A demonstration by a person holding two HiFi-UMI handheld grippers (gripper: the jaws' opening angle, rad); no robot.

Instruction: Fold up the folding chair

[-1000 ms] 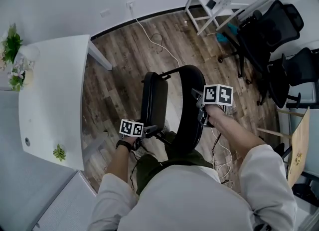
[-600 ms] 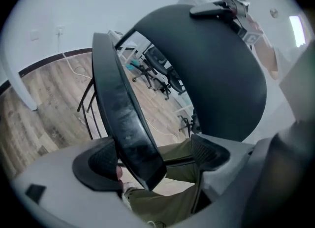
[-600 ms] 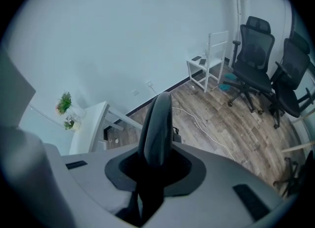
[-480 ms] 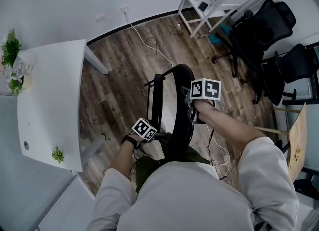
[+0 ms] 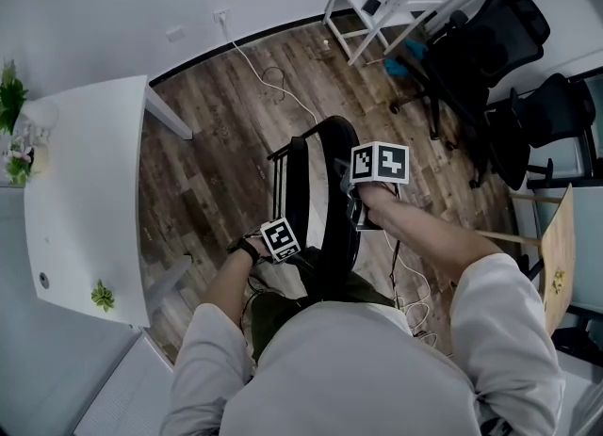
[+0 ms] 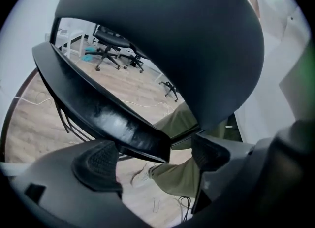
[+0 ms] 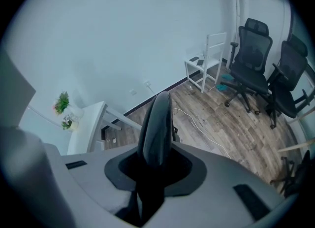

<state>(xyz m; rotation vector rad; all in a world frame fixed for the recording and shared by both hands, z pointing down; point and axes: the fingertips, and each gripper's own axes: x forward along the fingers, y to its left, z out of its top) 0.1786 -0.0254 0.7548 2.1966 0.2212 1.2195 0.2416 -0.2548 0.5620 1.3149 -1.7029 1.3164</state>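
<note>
The black folding chair stands on the wood floor in front of me. In the head view its seat (image 5: 296,187) is tipped up almost flat against the backrest (image 5: 341,194). My right gripper (image 5: 354,206) is shut on the backrest's top edge (image 7: 156,121), which fills the gap between the jaws (image 7: 152,170). My left gripper (image 5: 301,257) is at the seat's front edge. In the left gripper view the seat's edge (image 6: 98,109) lies between the spread jaws of the left gripper (image 6: 152,155), over the left pad (image 6: 96,160) and apart from the right pad. The backrest (image 6: 172,40) looms just behind.
A white table (image 5: 85,199) with small plants stands at the left. Two black office chairs (image 5: 490,57) and a white stool (image 5: 377,6) are at the back right. A white cable (image 5: 273,76) runs across the floor. A wooden board (image 5: 556,255) leans at the right.
The seat has swung up toward the backrest, so the chair looks much thinner. My left gripper has rolled and moved right with the seat edge. The right gripper kept its hold.
</note>
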